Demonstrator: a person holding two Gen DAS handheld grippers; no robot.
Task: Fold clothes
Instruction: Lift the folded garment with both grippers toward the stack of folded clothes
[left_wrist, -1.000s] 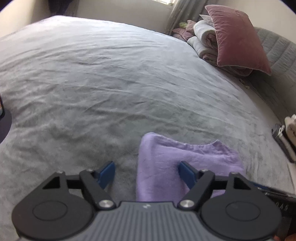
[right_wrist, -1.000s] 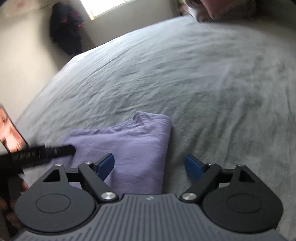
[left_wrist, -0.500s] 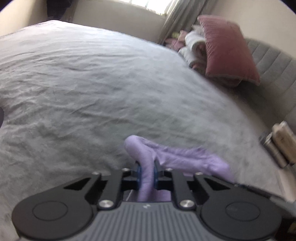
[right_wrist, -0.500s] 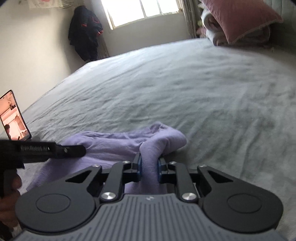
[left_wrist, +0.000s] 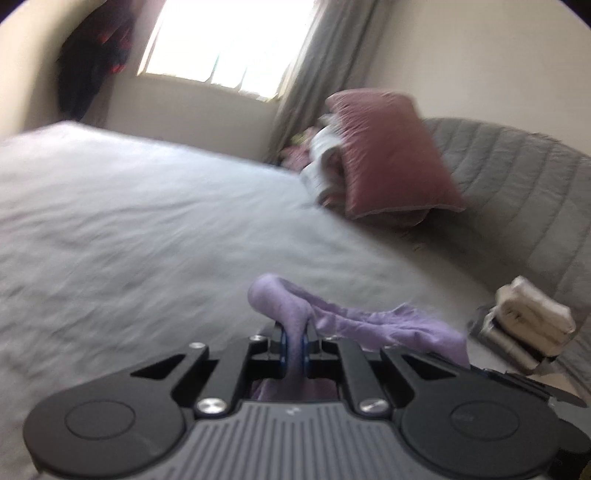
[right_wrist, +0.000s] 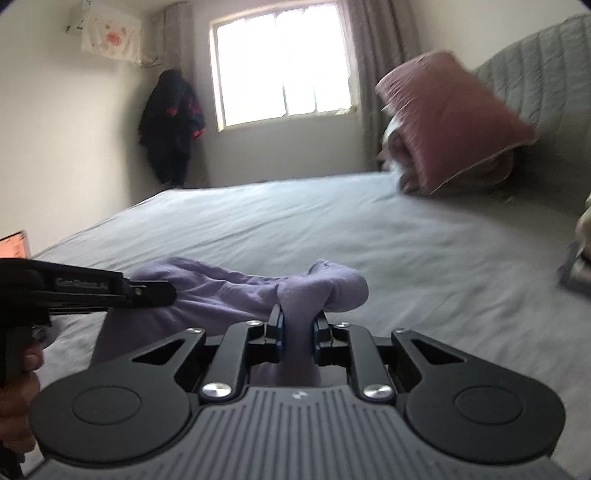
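Observation:
A lilac folded garment (left_wrist: 373, 323) hangs bunched above the grey bed (left_wrist: 147, 229). My left gripper (left_wrist: 294, 341) is shut on its left corner, with cloth bulging over the blue pads. In the right wrist view the same garment (right_wrist: 218, 291) stretches leftward, and my right gripper (right_wrist: 297, 332) is shut on its right corner. The left gripper's black body (right_wrist: 85, 290) shows at the left of that view, held by a hand (right_wrist: 18, 398).
A pink pillow (left_wrist: 388, 155) leans on rolled bedding against the grey quilted headboard (left_wrist: 517, 192). Folded pale cloths (left_wrist: 532, 314) lie stacked at the bed's right side. A dark jacket (right_wrist: 171, 125) hangs by the window. A phone screen (right_wrist: 13, 243) stands at the left.
Both grippers went from open over the flat garment to shut on its two corners. They have since lifted it off the bed, and both views tilted up toward the window.

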